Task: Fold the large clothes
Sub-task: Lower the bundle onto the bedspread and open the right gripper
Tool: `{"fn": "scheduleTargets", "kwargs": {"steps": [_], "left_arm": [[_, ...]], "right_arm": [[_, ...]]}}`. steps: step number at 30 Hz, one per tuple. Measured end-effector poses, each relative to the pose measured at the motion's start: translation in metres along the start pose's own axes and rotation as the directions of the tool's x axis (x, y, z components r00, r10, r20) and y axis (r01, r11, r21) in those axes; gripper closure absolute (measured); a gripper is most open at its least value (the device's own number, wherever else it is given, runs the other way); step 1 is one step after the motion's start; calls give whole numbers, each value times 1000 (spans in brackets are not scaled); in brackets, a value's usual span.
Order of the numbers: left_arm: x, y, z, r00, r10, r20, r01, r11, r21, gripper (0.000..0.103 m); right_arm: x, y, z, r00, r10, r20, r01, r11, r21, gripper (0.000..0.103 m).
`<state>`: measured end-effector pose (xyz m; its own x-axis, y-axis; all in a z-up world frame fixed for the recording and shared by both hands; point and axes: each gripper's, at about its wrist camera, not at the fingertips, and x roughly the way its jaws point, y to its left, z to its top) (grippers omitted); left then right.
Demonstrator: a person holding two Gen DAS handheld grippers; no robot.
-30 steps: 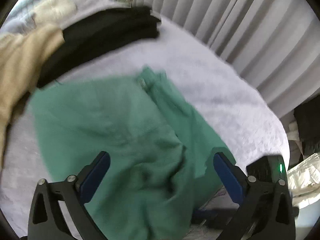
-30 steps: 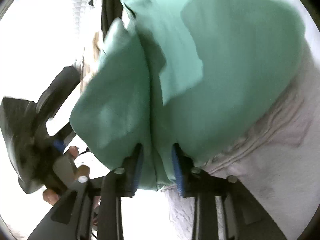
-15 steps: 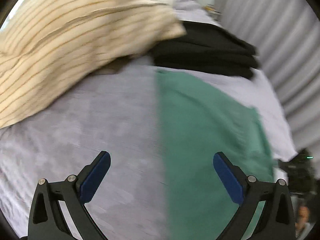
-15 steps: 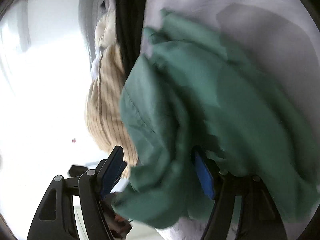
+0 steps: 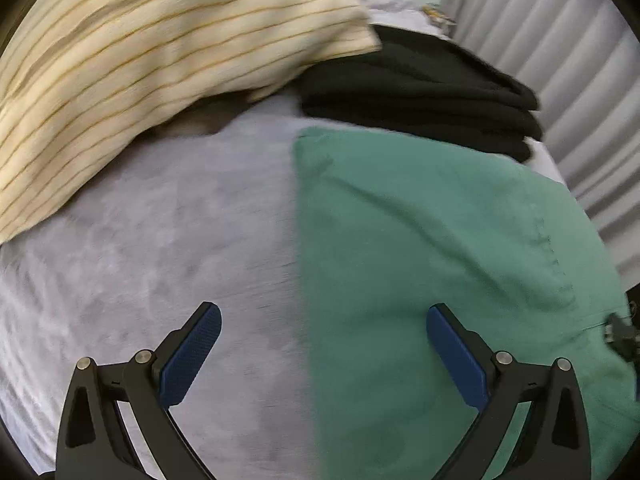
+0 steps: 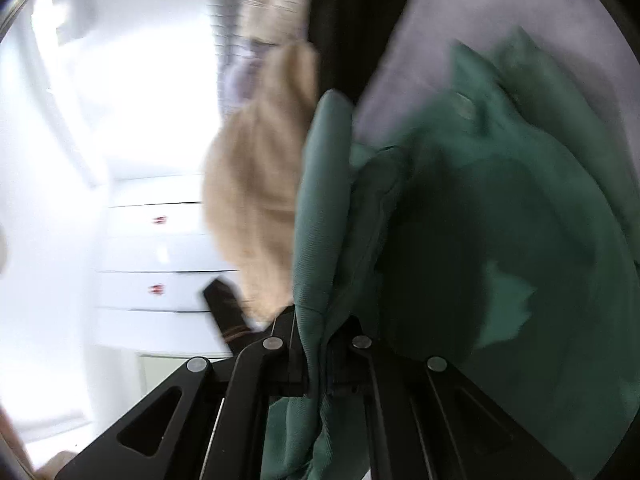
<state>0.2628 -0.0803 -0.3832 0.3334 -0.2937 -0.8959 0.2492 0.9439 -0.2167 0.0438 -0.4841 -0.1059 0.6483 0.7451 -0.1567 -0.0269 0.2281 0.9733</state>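
Green garment point(image 5: 440, 264) lies spread flat on the grey bedsheet point(image 5: 168, 240), its left edge straight. One bunched fold of it is pinched in the right gripper point(image 6: 320, 364), jaws clamped tight on the cloth. Left gripper point(image 5: 322, 354) hovers over garment edge, jaws wide apart, holding nothing. Folded black clothes point(image 5: 424, 84) just beyond garment; cream striped fabric point(image 5: 160, 60) beside them, overlapping them.

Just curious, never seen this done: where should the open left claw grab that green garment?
Probably the green garment's long straight edge, coming from the bare sheet side. That edge runs between the left claw's open fingers, flat and unobstructed.
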Motion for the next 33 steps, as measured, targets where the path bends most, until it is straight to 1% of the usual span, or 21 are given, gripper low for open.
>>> {"fn": "scheduleTargets", "kwargs": {"steps": [3,4,6,7,9,10,12,13,15,16,17,18,19,21,24,25,26,27,29,30,33], "left_arm": [[6,-36,0,999,-34,11,33,997,67,0],[15,-48,2,999,-39,5,38,996,84,0],[30,-68,-4,999,-39,-24,41,992,119,0],[34,-75,-8,1000,-8,-17,11,991,137,0],[40,-83,-14,999,47,-7,-45,985,168,0],[40,-84,-15,999,51,-7,-49,984,174,0],[33,-81,-16,999,40,-28,-34,983,182,0],[29,-77,-16,998,32,-46,-23,983,180,0],[21,-67,-22,997,22,-75,-10,988,153,0],[16,-62,-24,997,19,-80,-8,990,141,0],[16,-53,-21,996,15,-84,-4,992,129,0],[7,-46,-26,996,13,-86,-3,993,121,0],[-1,-40,-31,996,16,-90,-5,993,116,0],[-8,-29,-39,995,15,-99,-4,994,112,0],[-23,-23,-58,992,-13,-125,25,995,95,0],[-27,-24,-65,991,-25,-135,37,995,88,0],[-30,-23,-73,989,-33,-144,45,996,83,0],[-30,-23,-80,988,-34,-154,47,995,82,0],[-23,-23,-97,984,-17,-176,33,995,90,0],[-19,-21,-109,979,-5,-202,25,995,94,0],[-11,-13,-132,977,-23,-210,41,996,82,0]], "right_arm": [[-28,-2,-2,999,22,39,-22,1000,5,97],[-31,-9,3,998,-2,57,1,1000,8,97],[-37,-36,11,993,-83,84,79,995,54,97],[-41,-44,10,991,-107,80,101,992,72,97],[-39,-67,11,972,-229,45,225,971,85,95],[-35,-76,9,954,-301,16,298,949,101,93],[-36,-83,1,952,-306,2,303,944,130,87],[-40,-81,-3,949,-315,18,310,941,138,86],[-49,-75,-8,947,-319,44,310,940,142,72],[-57,-66,-11,943,-328,61,318,939,133,67],[-62,-54,-11,939,-337,71,327,938,117,59],[-69,-41,-15,934,-349,80,342,936,87,54],[-74,-25,-23,931,-355,89,352,935,47,54],[-86,-2,-35,935,-342,96,345,938,-14,54],[-90,24,-54,922,-373,103,382,920,-88,54],[-85,29,-61,913,-396,100,405,908,-108,54],[-80,32,-67,903,-420,93,429,896,-116,59],[-77,28,-72,892,-444,87,452,884,-120,66],[-71,15,-82,858,-509,76,514,848,-125,75],[-68,4,-89,813,-578,70,582,804,-122,78],[-62,-24,-92,711,-700,61,702,704,-105,80]]}}
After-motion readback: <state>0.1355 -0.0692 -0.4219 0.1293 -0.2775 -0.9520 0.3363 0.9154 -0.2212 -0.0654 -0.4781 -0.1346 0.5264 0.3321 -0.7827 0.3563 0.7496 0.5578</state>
